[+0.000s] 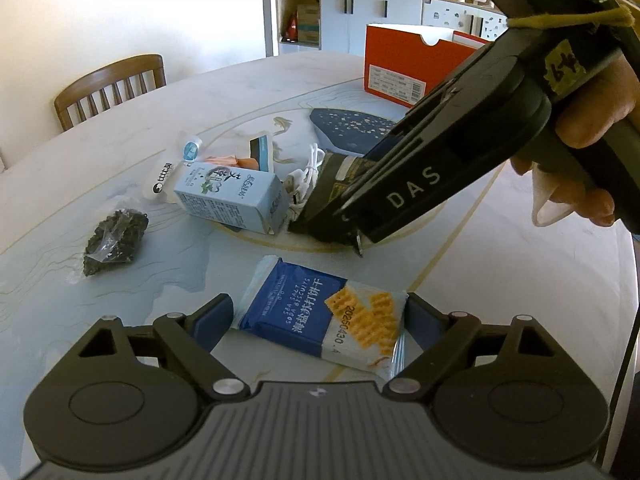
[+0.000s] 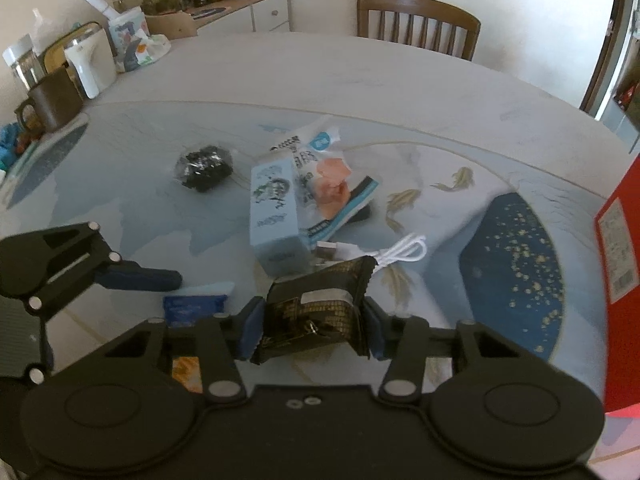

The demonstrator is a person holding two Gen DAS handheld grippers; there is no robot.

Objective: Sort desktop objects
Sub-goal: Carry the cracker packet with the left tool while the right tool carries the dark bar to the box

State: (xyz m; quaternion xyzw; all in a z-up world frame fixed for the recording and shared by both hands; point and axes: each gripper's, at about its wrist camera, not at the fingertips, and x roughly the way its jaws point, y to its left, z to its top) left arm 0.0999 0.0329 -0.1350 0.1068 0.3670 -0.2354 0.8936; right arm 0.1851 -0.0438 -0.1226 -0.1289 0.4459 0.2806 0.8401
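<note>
A blue and white soda biscuit packet (image 1: 320, 320) lies flat on the table between the fingers of my left gripper (image 1: 316, 316). Those jaws stand wide and open; the right pad is at the packet's edge and the left pad is just off it. My right gripper (image 2: 312, 326) is shut on a black and gold snack packet (image 2: 316, 304), with its pads against both sides. In the left wrist view the same black packet (image 1: 326, 196) sits under the right gripper, which a hand (image 1: 592, 128) holds at upper right.
A light blue carton (image 2: 276, 216), a white cable (image 2: 400, 250), white snack bags (image 2: 312, 148) and a dark bag (image 2: 204, 168) lie mid-table. A red box (image 1: 404, 68) stands at the far edge. A mug (image 2: 48, 100) and jars crowd the far left. Chair (image 2: 420, 24) behind.
</note>
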